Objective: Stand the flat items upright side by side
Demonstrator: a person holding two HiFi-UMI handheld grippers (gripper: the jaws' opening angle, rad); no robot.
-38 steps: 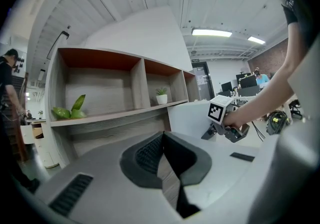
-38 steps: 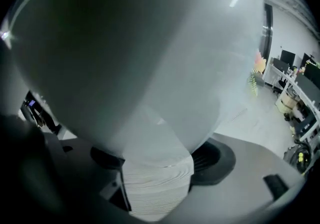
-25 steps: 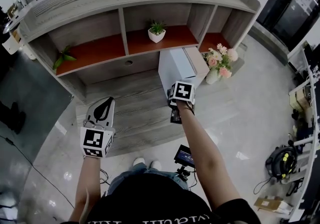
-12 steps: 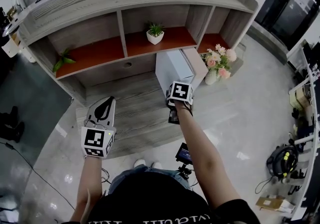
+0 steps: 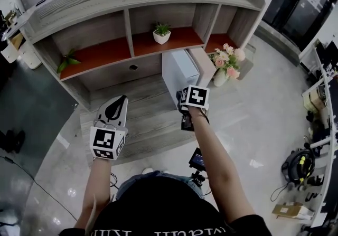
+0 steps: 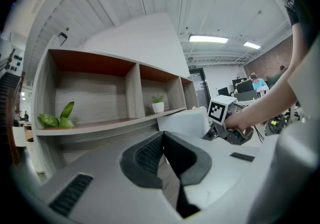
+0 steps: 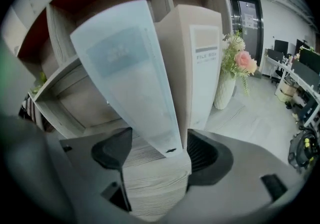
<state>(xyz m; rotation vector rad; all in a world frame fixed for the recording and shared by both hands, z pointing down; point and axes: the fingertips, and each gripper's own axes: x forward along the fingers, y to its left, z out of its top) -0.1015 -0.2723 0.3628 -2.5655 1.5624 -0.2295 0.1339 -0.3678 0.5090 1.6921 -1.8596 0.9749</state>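
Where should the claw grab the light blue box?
Grip the light blue box by its narrow front end, probably, coming from the front where the right claw stands open. That end looks slim enough to fit between the jaws. The beige box crowds its right side, so go carefully.

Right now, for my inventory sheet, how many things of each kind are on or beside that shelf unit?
File boxes: 2 (pale blue box, beige box)
Potted plant: 1
Green leafy sprig: 1
Vase of flowers: 1
Total: 5
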